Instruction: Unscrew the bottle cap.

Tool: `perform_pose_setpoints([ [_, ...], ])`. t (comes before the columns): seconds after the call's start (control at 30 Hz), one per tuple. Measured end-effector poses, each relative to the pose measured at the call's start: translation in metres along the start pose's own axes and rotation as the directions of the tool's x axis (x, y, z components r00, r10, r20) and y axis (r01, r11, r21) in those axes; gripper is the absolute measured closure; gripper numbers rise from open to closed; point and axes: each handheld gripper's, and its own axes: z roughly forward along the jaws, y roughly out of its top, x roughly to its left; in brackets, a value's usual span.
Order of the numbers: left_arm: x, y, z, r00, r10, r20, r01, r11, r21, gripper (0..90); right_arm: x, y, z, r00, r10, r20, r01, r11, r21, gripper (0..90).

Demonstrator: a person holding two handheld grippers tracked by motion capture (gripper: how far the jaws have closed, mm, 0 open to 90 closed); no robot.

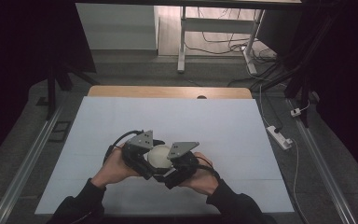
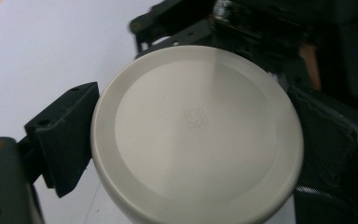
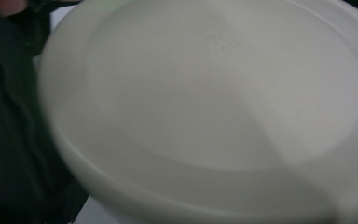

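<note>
A round cream container [image 1: 160, 156] with a flat lid is held above the near middle of the white-covered table [image 1: 168, 116]. In the left gripper view its lid [image 2: 196, 130] carries a small embossed square, and my left gripper [image 2: 193, 140] is shut on its sides, one black jaw on each flank. From above, the left gripper [image 1: 142, 157] sits at the container's left and my right gripper [image 1: 179, 164] presses in at its right. In the right gripper view the container [image 3: 214, 107] is very close and blurred, and the jaws are hidden.
The table's wooden far edge [image 1: 168, 91] shows beyond the white sheet. On the floor to the right lies a white power strip [image 1: 279, 136] with cables. White desk legs [image 1: 182, 42] stand further back. Metal rails [image 1: 28, 158] run along both sides.
</note>
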Motion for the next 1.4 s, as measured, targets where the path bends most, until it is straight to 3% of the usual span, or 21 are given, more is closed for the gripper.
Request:
perform_pose_setpoints([
  [0.13, -0.004, 0.004, 0.005, 0.9941, -0.064, -0.087, 0.065, 0.9979, 0.004, 8.2, -0.003, 0.0, 0.001, 0.9979, 0.041, 0.05, -0.042, 0.999, 0.002, 6.4],
  [0.3, -0.009, 0.008, 0.01, 0.9837, -0.08, -0.161, 0.084, 0.9963, 0.019, 8.2, -0.005, -0.001, 0.003, 0.993, 0.067, 0.098, -0.068, 0.998, 0.006, 6.4],
  [0.57, -0.006, 0.009, 0.004, 0.9834, -0.109, -0.146, 0.107, 0.9941, -0.016, 8.3, -0.006, -0.003, 0.004, 0.9922, 0.072, 0.102, -0.073, 0.997, 0.008, 6.4],
  [0.93, -0.005, 0.009, -0.009, 0.9766, -0.117, -0.18, 0.112, 0.9929, -0.041, 8.3, -0.008, -0.005, 0.004, 0.9925, 0.075, 0.097, -0.076, 0.997, 0.009, 6.4],
  [1.4, -0.005, 0.006, -0.024, 0.9741, -0.128, -0.187, 0.116, 0.9908, -0.07, 8.3, -0.021, -0.01, -0.005, 0.9837, 0.103, 0.147, -0.104, 0.995, -0.002, 6.3],
])
